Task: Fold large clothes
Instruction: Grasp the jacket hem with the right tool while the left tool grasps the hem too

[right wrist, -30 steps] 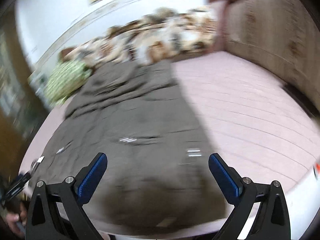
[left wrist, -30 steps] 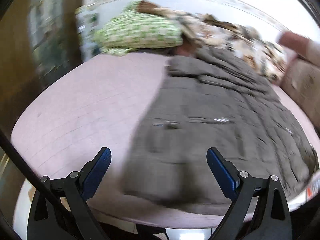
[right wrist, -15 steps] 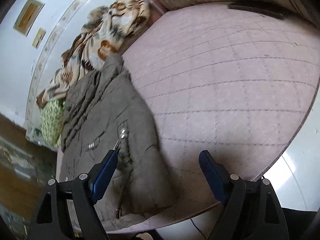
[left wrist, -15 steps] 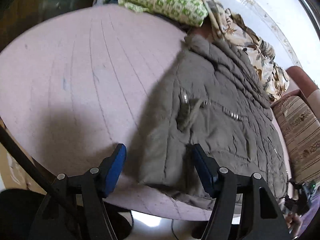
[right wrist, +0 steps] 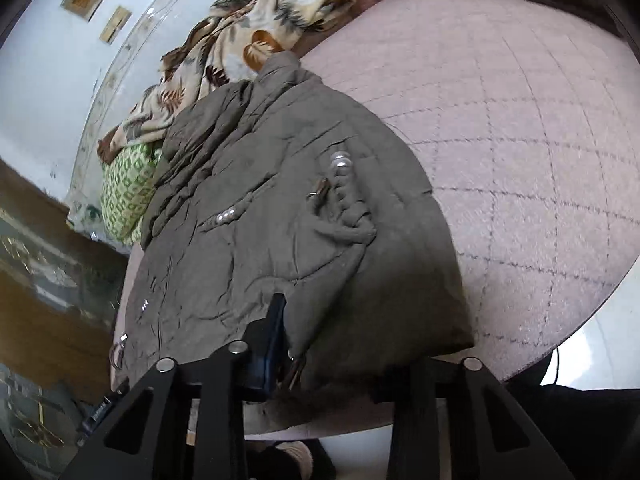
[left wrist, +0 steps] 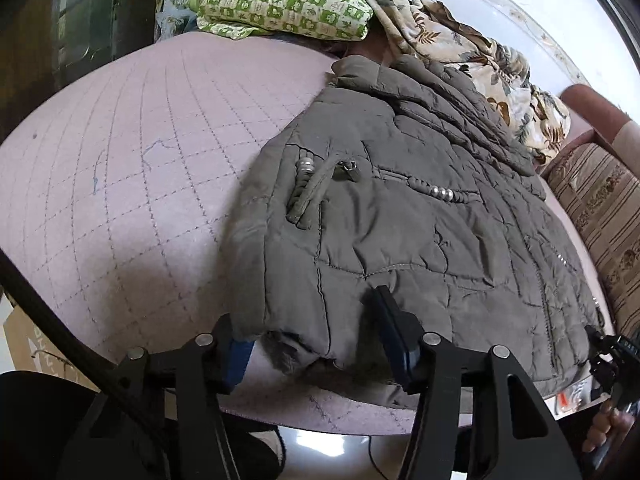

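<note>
A grey-brown quilted jacket (left wrist: 400, 208) lies spread flat on a pink quilted bed cover (left wrist: 132, 168), its collar toward the far wall and its hem at the near edge of the bed. Taking the jacket as the landmark and moving from left to right: far left of it is bare pink cover, and beyond its collar sit a green checked pillow (left wrist: 280, 0) and a leaf-patterned blanket (left wrist: 460, 48). At the jacket's left hem corner, the left gripper (left wrist: 316, 344) comes in low and level from the bed's edge, its two blue-padded fingers (left wrist: 394, 336) set on either side of the bunched corner; one pad is tucked against the outer edge, the other presses into the fabric, so it is clamping the jacket's corner. A beaded drawstring and a zip pull lie on the jacket's front just above that corner. To the right of the jacket a striped cushion (left wrist: 600, 216) stands against the bed. In the right wrist view, the right gripper (right wrist: 340, 344) reaches in the same low way at the jacket's (right wrist: 288, 220) right hem corner. Its left finger (right wrist: 272, 336) rests on top of the fabric, while the other finger is hidden beneath the draped hem, so the corner sits between them and appears pinched. Right of this corner the pink cover (right wrist: 520, 140) stretches away bare.
</note>
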`<action>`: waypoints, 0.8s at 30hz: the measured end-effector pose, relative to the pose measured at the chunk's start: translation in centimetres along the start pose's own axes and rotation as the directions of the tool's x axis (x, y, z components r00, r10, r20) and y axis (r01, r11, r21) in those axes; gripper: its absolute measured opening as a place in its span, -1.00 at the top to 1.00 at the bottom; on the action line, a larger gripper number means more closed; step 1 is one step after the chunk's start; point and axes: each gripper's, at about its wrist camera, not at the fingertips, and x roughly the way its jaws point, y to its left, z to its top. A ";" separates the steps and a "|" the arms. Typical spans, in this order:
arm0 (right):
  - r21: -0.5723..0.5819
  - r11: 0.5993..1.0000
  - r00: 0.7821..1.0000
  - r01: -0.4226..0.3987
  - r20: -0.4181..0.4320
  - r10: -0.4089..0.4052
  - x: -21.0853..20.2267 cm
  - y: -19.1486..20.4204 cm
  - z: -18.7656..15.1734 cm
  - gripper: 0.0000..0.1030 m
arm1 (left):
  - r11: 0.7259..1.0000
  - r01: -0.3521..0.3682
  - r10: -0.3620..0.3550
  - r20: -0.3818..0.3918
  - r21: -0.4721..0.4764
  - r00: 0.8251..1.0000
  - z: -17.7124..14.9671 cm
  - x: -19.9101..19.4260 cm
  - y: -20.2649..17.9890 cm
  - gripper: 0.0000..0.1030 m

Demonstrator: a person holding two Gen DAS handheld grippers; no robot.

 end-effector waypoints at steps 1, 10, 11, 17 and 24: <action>0.003 1.000 1.000 -0.001 0.000 0.001 0.0 -0.1 0.1 0.34 | 1.000 -0.010 0.010 0.003 0.011 1.000 0.0 0.1 -0.2 -0.07; -0.003 0.999 0.999 -0.037 0.024 0.037 0.1 -0.6 -0.1 0.32 | 0.996 -0.049 0.047 0.031 0.071 0.998 -0.5 0.3 -1.5 -0.07; -0.001 0.999 0.999 -0.041 0.024 0.041 0.1 -0.7 -0.1 0.32 | 0.996 -0.050 0.047 0.033 0.071 0.998 -0.5 0.2 -1.5 -0.07; 0.106 0.987 0.993 -0.121 0.005 0.121 0.3 -2.2 0.4 0.21 | 0.998 -0.045 0.043 0.042 0.046 0.998 -0.9 0.3 -1.3 -0.20; 0.146 0.976 0.986 -0.164 0.002 0.165 0.3 -2.6 0.6 0.07 | 0.993 -0.084 0.081 0.033 0.086 0.996 -1.0 0.8 -2.3 -0.51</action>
